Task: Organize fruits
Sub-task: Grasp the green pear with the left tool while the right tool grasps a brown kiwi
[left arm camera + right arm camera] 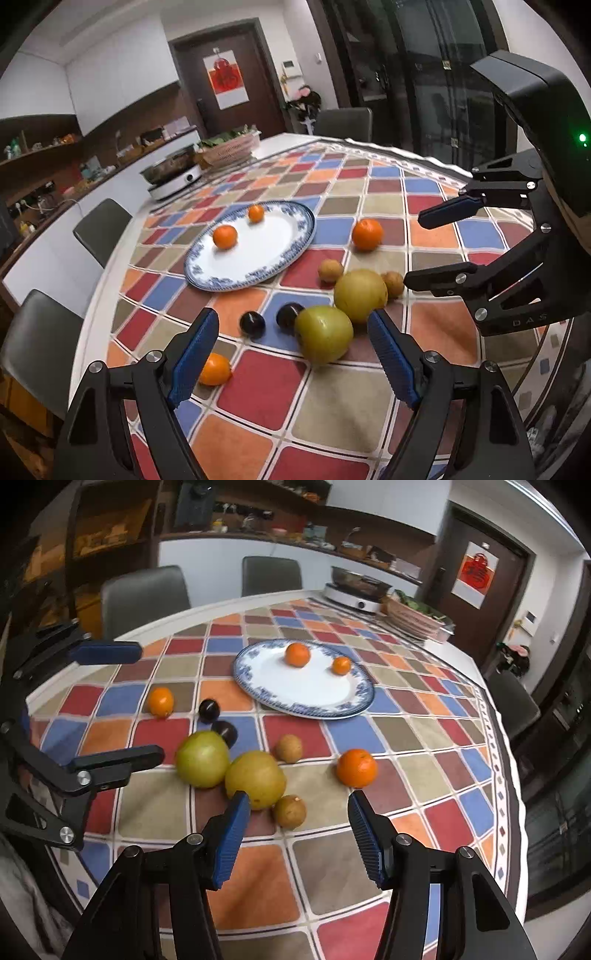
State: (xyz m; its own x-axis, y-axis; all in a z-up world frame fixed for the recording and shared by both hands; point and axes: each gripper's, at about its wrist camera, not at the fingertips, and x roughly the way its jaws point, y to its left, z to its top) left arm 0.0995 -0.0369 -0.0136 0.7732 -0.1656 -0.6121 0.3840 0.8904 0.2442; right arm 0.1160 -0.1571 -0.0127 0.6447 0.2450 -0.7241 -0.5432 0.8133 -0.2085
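So both grippers are spread wide and holding nothing. The left gripper [291,347] hangs over the near side of the checkered tablecloth [258,391], with the green apple [324,334] sitting right between its fingertips, closer to the right pad. Two dark plums [271,320] lie just beyond, and a small orange [215,369] peeks out beside the left finger. The right gripper [297,823] has a little brown fruit [290,811] between its tips, the yellow pear [255,779] touching its left finger, and a loose orange [357,767] just ahead. The blue-rimmed plate [280,701] farther back holds two oranges [297,654].
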